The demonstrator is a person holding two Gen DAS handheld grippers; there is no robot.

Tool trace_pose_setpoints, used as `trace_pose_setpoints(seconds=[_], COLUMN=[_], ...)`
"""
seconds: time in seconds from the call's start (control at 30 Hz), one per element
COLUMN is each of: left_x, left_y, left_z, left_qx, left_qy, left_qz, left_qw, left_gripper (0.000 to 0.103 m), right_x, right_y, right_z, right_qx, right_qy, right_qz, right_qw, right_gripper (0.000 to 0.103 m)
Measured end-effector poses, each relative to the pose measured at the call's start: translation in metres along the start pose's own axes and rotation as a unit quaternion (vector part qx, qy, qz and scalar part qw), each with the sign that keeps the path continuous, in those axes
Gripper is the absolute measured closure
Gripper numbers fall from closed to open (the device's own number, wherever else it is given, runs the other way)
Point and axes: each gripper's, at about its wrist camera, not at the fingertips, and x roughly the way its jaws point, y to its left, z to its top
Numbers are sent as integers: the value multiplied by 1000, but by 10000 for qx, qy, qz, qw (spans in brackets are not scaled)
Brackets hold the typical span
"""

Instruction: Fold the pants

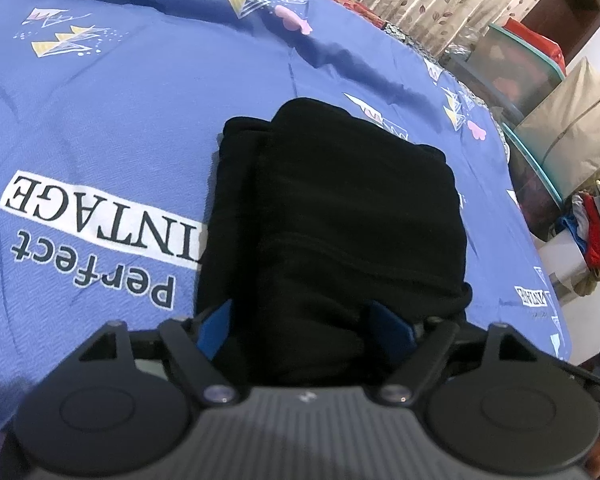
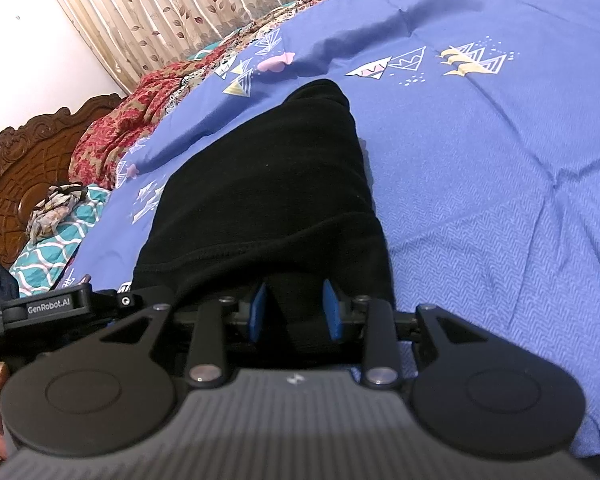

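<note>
Black pants (image 1: 332, 216) between left gripper (image 1: 304, 332) fingers.

Folded pants (image 1: 340, 208) lie on the bedsheet (image 1: 120, 120) — headboard (image 2: 16, 168) and curtain (image 2: 148, 12) behind.

From my remote station, each wrist camera sits just behind its claw and looks forward and downward along the fingers, very near the bed. The left view faces the black pants (image 1: 332, 216) toward the curtain and storage boxes (image 1: 516, 68); the right view faces toward the carved headboard (image 2: 24, 168). Both share the pants and blue bedsheet (image 1: 120, 92).
</note>
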Motion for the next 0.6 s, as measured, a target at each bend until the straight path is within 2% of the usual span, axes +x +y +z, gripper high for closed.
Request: trace_pose_setpoints(seconds=[0.53,0.6], left_x=[-1,-1], left_y=[1,2], left_z=[-2,-2], left_qx=[64,82], left_qy=[-25,-15], left_qz=[-75,-115], left_qw=[9999,9999], left_gripper=[20,17], right_x=[-1,-1], right_y=[0,1], right_z=[1,1], right_qx=[37,48], right_qy=[11,13], right_qz=[-44,-52], right_qw=[10000,10000], right_gripper=[68,68])
